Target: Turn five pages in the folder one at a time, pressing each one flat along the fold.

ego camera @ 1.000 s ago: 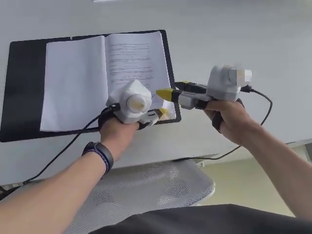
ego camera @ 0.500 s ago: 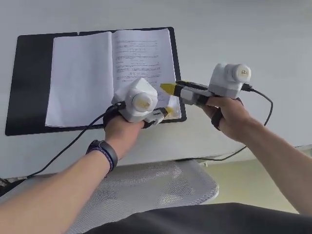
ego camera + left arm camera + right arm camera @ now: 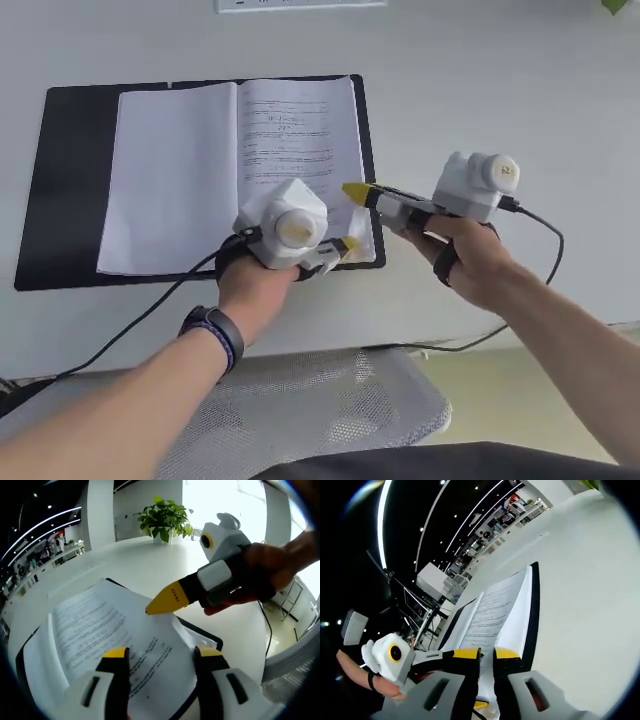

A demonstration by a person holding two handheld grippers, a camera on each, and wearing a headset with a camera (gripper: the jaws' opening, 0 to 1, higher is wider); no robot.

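Observation:
A black folder (image 3: 60,200) lies open on the white table, with a blank left page (image 3: 170,180) and a printed right page (image 3: 300,140). My left gripper (image 3: 340,246) hovers over the right page's lower right corner. Its yellow-tipped jaws stand open (image 3: 162,655) above the printed page (image 3: 100,630). My right gripper (image 3: 356,190) points left over the right page's outer edge, a little above the left gripper. Its jaws are shut (image 3: 486,653) with nothing seen between them. It enters the left gripper view as a single yellow wedge (image 3: 167,600) just above the paper.
The table's front edge runs just below the folder, with a grey mesh chair (image 3: 300,400) under it. Cables trail from both grippers toward the person. A potted plant (image 3: 162,517) stands far back on the table.
The head camera has shifted, so the folder sits a little lower and further right in the picture. Both grippers keep about the same places by the folder's lower right corner.

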